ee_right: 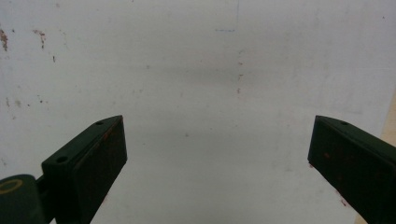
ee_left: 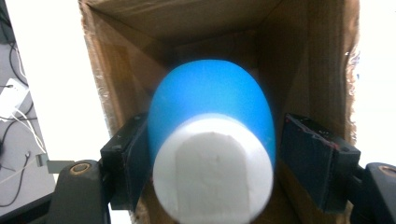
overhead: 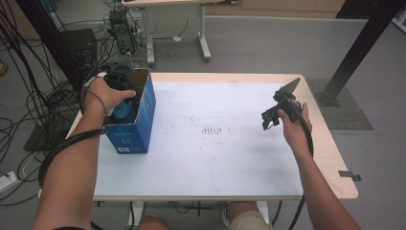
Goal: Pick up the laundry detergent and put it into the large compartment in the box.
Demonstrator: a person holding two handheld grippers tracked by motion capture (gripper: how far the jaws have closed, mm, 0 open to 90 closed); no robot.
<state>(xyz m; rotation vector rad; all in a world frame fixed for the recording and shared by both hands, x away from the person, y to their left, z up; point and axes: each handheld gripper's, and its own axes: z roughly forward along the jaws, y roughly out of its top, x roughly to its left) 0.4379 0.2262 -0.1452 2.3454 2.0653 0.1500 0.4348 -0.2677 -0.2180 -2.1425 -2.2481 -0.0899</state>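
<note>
- High view: my left gripper [overhead: 125, 91] reaches down into the open top of the blue cardboard box [overhead: 139, 125], which stands at the left edge of the tabletop [overhead: 215, 153], near its far left corner. The blue bottle [overhead: 122, 111] sits inside the box, under the gripper. My right gripper [overhead: 271, 117] hangs above the right side of the tabletop, near the right edge, well apart from the box.
- Left gripper view: the bottle [ee_left: 212, 100], white cap [ee_left: 212, 168] toward the camera, lies between the jaws. The left pad touches its side; the right pad stands clear, with a gap showing. I read the jaws as parted, not clamping. Brown box walls [ee_left: 299, 56] surround the bottle.
- Right gripper view: my right gripper [ee_right: 217, 154] has its jaws spread wide, nothing between them, the stained white tabletop [ee_right: 210, 70] below.
</note>
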